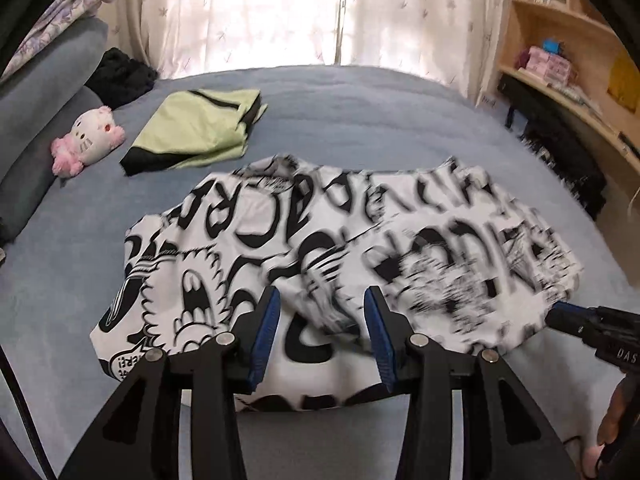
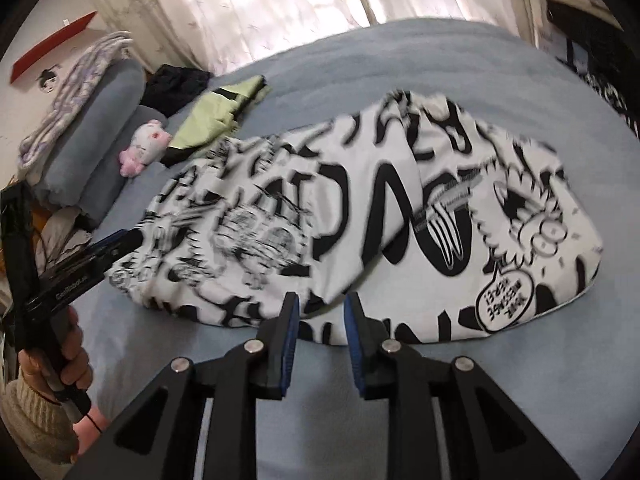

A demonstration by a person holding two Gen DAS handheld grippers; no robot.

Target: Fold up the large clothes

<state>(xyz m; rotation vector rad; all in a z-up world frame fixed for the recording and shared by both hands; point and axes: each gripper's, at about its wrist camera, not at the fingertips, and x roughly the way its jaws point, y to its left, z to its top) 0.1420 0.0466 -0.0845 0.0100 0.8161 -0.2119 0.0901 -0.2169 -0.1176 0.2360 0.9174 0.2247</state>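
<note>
A large white garment with black cartoon print [image 1: 340, 256] lies partly folded on the blue bed [image 1: 360, 112]; it also shows in the right wrist view [image 2: 360, 216]. My left gripper [image 1: 322, 308] is open, its blue-padded fingers over the garment's near edge, nothing between them. My right gripper [image 2: 320, 312] is open at the garment's near edge, holding nothing. The right gripper's tip [image 1: 560, 314] shows in the left wrist view at the garment's right edge. The left gripper [image 2: 120, 240] shows in the right wrist view at the garment's left end.
A folded green and black garment [image 1: 200, 132] lies further back on the bed. A pink and white plush toy [image 1: 88, 140], a dark clothes pile [image 1: 120, 76] and grey pillows [image 1: 52, 80] sit at the left. Shelves [image 1: 568, 40] stand at the right, curtains [image 1: 300, 12] behind.
</note>
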